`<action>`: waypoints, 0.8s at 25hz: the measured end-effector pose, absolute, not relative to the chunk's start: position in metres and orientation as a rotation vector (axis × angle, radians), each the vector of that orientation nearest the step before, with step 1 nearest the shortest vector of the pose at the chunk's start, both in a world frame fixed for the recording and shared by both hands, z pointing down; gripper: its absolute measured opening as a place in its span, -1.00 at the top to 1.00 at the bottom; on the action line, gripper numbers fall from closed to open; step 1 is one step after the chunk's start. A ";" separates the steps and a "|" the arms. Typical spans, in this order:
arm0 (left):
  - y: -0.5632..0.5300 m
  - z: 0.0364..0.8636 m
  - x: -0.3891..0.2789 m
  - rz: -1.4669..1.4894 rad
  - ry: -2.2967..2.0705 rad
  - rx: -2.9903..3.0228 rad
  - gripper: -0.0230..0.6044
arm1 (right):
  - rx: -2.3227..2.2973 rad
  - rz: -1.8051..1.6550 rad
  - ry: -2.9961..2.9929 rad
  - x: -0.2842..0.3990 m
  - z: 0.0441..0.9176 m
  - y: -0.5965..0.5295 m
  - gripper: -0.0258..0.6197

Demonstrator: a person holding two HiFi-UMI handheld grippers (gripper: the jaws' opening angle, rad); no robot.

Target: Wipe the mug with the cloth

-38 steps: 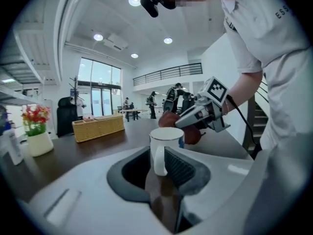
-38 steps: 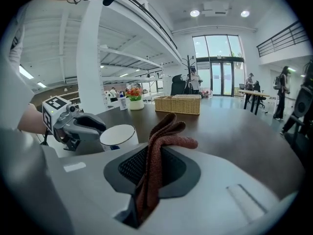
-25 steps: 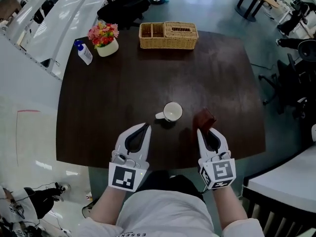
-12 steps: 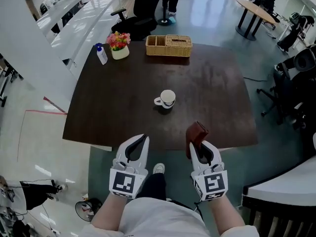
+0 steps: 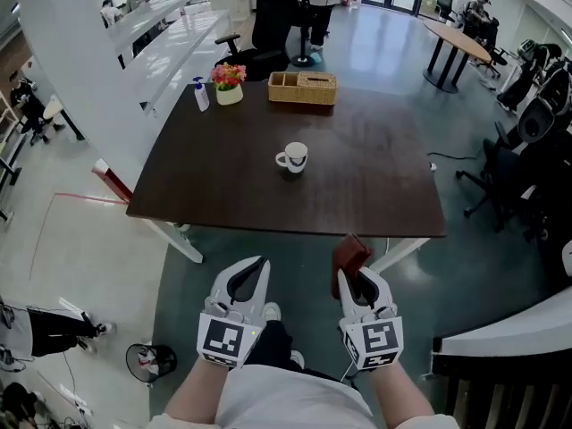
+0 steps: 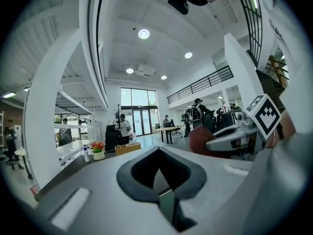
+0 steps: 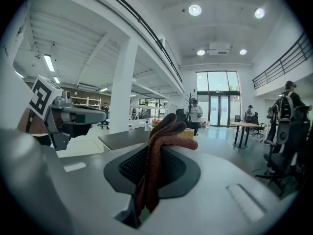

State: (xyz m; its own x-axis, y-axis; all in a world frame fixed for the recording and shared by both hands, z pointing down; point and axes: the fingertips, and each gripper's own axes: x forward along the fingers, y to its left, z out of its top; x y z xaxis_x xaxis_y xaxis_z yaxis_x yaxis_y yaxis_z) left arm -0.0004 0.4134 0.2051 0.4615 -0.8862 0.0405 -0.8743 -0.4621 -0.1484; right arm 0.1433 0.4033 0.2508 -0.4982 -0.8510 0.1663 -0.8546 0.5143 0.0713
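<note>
Mug (image 5: 293, 157) stands upright near the middle of the dark counter (image 5: 384, 195), handle to the left, well apart from both tools. Cloth (image 5: 349, 254), reddish-brown, is pinched in the right hand-held gripper (image 5: 356, 277), its folds bunched above the jaw tips. It is held on the near side of the counter's edge, over the floor. Left hand-held gripper (image 5: 251, 273) has its jaws pressed together and empty, also over the floor. At the far edge stand a basket (image 5: 302, 88), flowers (image 5: 229, 83) and, furthest left, a bottle (image 5: 200, 94).
</note>
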 end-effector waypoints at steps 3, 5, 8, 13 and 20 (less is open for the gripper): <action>0.437 0.201 -0.001 -0.170 1.565 -2.570 0.93 | 1.471 0.004 -2.577 0.143 0.245 0.429 0.68; 0.449 0.196 -0.002 -0.171 1.568 -2.552 0.93 | 1.481 -0.008 -2.578 0.144 0.242 0.443 0.68; 0.463 0.193 -0.006 -0.170 1.569 -2.533 0.93 | 1.502 -0.016 -2.575 0.144 0.238 0.458 0.68; 0.480 0.192 -0.012 -0.162 1.558 -2.530 0.93 | 1.515 -0.028 -2.560 0.141 0.241 0.478 0.69; 0.498 0.195 -0.017 -0.144 1.533 -2.550 0.93 | 1.511 -0.050 -2.552 0.133 0.244 0.500 0.69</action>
